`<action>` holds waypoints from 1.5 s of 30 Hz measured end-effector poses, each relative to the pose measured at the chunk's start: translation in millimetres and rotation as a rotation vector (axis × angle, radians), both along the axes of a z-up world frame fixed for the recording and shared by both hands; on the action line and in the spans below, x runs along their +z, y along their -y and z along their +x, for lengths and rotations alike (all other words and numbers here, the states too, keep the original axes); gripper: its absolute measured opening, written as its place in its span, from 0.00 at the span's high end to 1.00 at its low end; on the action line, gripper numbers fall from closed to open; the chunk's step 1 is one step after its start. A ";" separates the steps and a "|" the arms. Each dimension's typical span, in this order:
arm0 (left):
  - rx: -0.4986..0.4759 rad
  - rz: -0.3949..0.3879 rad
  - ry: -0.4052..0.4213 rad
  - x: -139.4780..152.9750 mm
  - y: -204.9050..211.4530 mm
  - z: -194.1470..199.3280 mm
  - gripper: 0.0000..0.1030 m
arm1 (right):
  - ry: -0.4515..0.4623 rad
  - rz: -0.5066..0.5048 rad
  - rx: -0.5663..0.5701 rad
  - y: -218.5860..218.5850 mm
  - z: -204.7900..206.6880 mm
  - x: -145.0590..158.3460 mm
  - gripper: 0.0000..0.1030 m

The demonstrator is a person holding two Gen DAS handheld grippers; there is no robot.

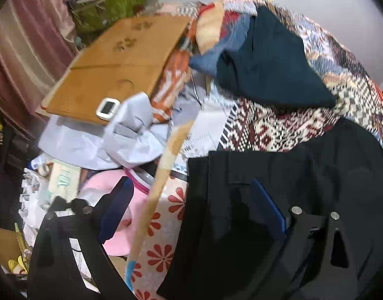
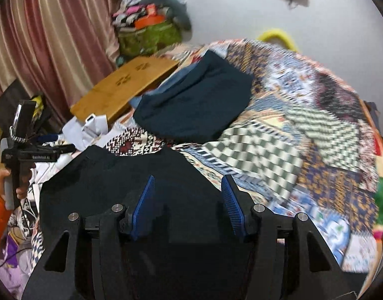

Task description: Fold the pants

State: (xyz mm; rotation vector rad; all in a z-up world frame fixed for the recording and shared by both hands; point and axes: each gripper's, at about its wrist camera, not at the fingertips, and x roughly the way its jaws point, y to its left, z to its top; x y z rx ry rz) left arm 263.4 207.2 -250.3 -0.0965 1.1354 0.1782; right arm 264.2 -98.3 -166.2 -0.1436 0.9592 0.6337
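Black pants [image 1: 279,200] lie on the patterned bedspread [image 1: 279,130], with the waistband edge facing left. They also show in the right wrist view [image 2: 131,175]. My left gripper [image 1: 191,182] is open at the pants' left edge; its right finger [image 1: 269,205] is over the cloth and its left finger [image 1: 116,207] is off it. My right gripper [image 2: 188,182] is open and empty just above the pants. The left gripper's body [image 2: 21,150] shows at the left of the right wrist view, held by a hand.
A dark teal folded garment [image 1: 271,62] lies further back on the bed [image 2: 196,100]. A wooden lap table [image 1: 116,62] stands at the left with a small white device [image 1: 107,107]. Grey cloth, a wooden stick [image 1: 161,187] and clutter sit beside the bed. A curtain [image 2: 53,37] hangs left.
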 end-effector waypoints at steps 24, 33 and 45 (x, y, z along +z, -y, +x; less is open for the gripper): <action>-0.055 -0.017 -0.028 -32.8 13.7 18.3 0.74 | -0.096 -0.178 0.087 -71.1 58.4 -68.2 0.93; -0.047 -0.011 0.055 22.0 16.9 -22.4 0.36 | -0.041 -0.165 0.064 -50.4 30.4 -27.2 0.83; 0.044 -0.151 0.005 26.9 26.3 -81.7 0.22 | 0.137 -0.139 0.037 15.9 -58.4 20.1 0.57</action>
